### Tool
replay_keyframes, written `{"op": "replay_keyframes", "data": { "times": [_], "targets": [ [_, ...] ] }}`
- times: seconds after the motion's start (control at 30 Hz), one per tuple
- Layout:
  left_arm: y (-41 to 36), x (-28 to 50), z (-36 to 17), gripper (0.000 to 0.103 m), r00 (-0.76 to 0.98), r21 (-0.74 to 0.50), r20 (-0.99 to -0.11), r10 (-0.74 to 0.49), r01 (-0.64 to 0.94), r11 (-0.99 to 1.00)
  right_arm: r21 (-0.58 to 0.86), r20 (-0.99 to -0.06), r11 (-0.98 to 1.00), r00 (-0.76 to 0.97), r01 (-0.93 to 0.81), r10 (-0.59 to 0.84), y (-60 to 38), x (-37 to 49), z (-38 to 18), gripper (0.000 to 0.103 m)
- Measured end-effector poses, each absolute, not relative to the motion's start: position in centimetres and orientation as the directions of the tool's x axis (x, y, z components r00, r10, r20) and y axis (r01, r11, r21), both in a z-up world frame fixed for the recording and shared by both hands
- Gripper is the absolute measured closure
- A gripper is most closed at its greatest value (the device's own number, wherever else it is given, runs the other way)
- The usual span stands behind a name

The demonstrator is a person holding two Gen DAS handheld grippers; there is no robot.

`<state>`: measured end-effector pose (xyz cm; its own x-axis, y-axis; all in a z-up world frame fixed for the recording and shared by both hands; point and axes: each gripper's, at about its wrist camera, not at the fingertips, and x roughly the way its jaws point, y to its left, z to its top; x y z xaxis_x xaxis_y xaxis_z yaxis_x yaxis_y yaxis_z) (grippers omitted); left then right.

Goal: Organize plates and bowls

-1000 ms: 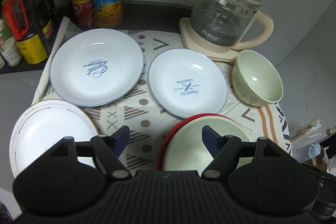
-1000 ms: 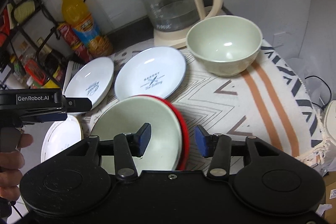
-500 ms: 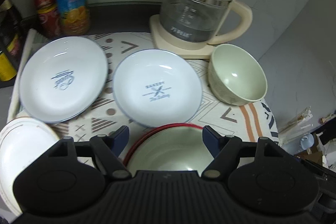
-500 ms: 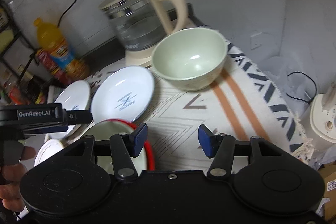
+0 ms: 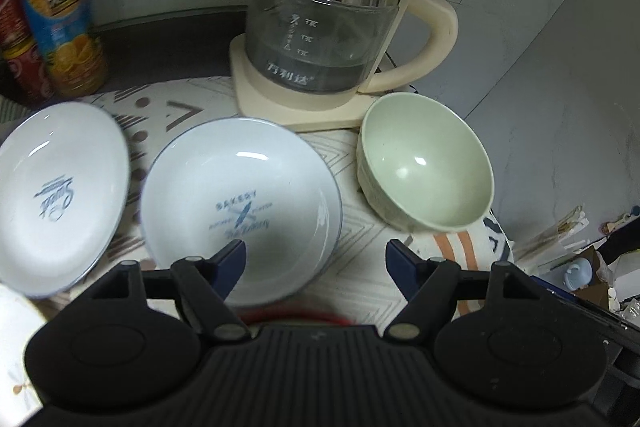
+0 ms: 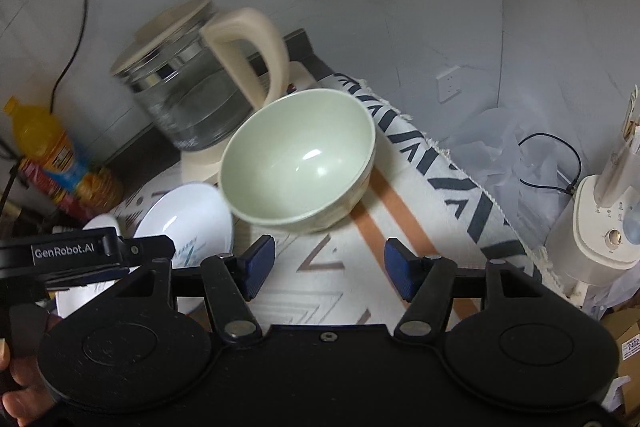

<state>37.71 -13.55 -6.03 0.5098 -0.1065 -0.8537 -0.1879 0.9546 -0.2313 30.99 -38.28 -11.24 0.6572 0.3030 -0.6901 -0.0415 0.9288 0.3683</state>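
A pale green bowl point(image 5: 424, 163) stands upright on the patterned cloth point(image 5: 360, 267), just in front of the kettle. Left of it lie a white "Bakery" plate point(image 5: 240, 203) and a white "Sweet" plate point(image 5: 60, 195). My left gripper point(image 5: 316, 263) hovers open over the near edge of the Bakery plate, holding nothing. A red rim point(image 5: 304, 317) peeks out just under its body. In the right wrist view, my right gripper point(image 6: 330, 267) sits just short of the green bowl point(image 6: 298, 159); its jaws are opening and nothing is between them.
A glass kettle point(image 5: 320, 27) on a cream base stands behind the bowl. An orange drink bottle point(image 5: 56, 7) and red cans point(image 5: 16, 39) are at the back left. Another white plate's edge point(image 5: 12, 327) shows at the lower left. The cloth's fringed edge point(image 6: 460, 163) drops off beside a white appliance point(image 6: 600, 219).
Both grippers have moved toward the green bowl. The red-rimmed bowl has slipped almost out of the left view and fully out of the right. The right jaws stand wider.
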Motion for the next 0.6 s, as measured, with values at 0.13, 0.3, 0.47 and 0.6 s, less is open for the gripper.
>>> {"op": "replay_keyframes", "data": {
  "times": [0.13, 0.3, 0.47, 0.6],
  "targets": [
    [-14.3, 39.7, -6.9, 0.028, 0.507, -0.244, -0.853, -0.121, -0.185, 0.952, 0.387, -0.694, 0.922, 0.659, 0.000, 0.291, -38.3, 33.0, -11.9, 0.043],
    [-15.1, 41.9, -8.1, 0.030, 0.488, -0.256, -0.862, -0.136, -0.188, 0.948, 0.414, -0.720, 0.908, 0.633, 0.064, 0.284, -38.5, 35.0, -13.5, 0.043],
    [-15.1, 43.7, -9.5, 0.038, 0.466, -0.274, -0.872, -0.148, -0.215, 0.937, 0.414, -0.742, 0.905, 0.611, 0.095, 0.275, -38.3, 36.2, -14.7, 0.043],
    [-15.6, 44.6, -10.1, 0.045, 0.459, -0.292, -0.872, -0.169, -0.213, 0.932, 0.418, -0.751, 0.902, 0.600, 0.110, 0.275, -38.2, 36.9, -15.3, 0.043]
  ]
}}
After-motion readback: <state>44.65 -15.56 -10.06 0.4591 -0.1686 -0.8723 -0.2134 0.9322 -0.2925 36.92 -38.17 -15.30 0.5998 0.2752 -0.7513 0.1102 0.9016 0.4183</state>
